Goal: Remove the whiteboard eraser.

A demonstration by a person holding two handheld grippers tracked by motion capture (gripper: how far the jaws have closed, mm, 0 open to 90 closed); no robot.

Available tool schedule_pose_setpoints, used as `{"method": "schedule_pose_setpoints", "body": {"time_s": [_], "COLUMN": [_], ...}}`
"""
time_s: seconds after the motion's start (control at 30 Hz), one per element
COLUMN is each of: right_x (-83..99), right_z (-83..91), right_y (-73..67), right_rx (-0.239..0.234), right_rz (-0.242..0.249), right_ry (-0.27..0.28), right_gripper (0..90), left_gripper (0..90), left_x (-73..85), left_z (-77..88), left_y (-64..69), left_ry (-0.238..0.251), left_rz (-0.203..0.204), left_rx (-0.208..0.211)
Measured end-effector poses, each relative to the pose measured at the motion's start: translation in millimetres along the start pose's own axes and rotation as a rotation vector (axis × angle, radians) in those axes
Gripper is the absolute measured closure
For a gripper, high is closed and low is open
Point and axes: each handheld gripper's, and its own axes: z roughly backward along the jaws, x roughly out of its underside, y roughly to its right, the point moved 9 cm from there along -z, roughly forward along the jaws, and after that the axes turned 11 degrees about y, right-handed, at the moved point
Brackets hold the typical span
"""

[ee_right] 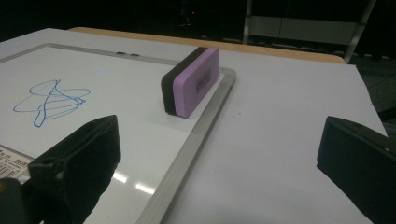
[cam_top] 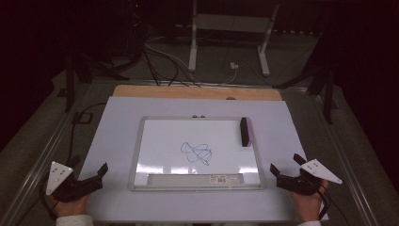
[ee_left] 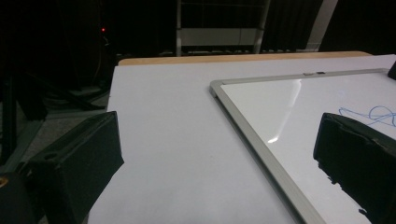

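Observation:
A whiteboard (cam_top: 141,141) with a silver frame lies flat in the middle of the table, and a blue scribble (cam_top: 196,153) marks its centre. A purple and black eraser (cam_top: 245,132) stands on edge at the board's right side; it looks large in the right gripper view (ee_right: 191,81). My left gripper (cam_top: 89,172) rests open near the table's front left corner, left of the board (ee_left: 243,121), jaws wide with nothing between them. My right gripper (cam_top: 287,165) is open at the front right, beside the board's right frame (ee_right: 196,135), nothing between its jaws.
A white sheet (cam_top: 117,127) covers the wooden tabletop (cam_top: 141,90). A label strip (cam_top: 197,179) runs along the board's lower edge. Beyond the table stand a white metal frame (cam_top: 193,42), dark stands and cables on the floor.

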Motion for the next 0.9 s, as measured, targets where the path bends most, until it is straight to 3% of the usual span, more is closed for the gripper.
{"method": "schedule_pose_setpoints", "body": {"time_s": [0.1,0.27,0.47,0.57,0.9], "right_x": [-1.1,-4.2,-21.3,-30.4,-50.6], "right_z": [0.4,1.0,1.7,-2.6,-27.8], "right_y": [0.1,1.3,-1.7,-4.2,1.5], "right_rx": [0.002,0.007,0.002,-0.030,-0.034], "right_rz": [-0.002,-0.050,-0.034,-0.033,-0.046], "right_ry": [0.004,0.003,0.020,-0.001,-0.022], "right_gripper": [0.0,0.0,0.0,1.5,1.5], "left_gripper": [2.0,2.0,2.0,2.0,2.0], "left_x": [0.5,2.9,4.1,5.6,12.4], "left_z": [-1.0,-1.0,0.4,0.1,-3.0], "left_y": [1.0,2.0,0.3,-0.2,3.4], "left_ry": [0.000,-0.005,-0.006,-0.021,-0.049], "left_rz": [0.006,0.013,0.028,0.025,0.019], "left_rx": [0.002,-0.001,-0.011,-0.022,-0.020]}}
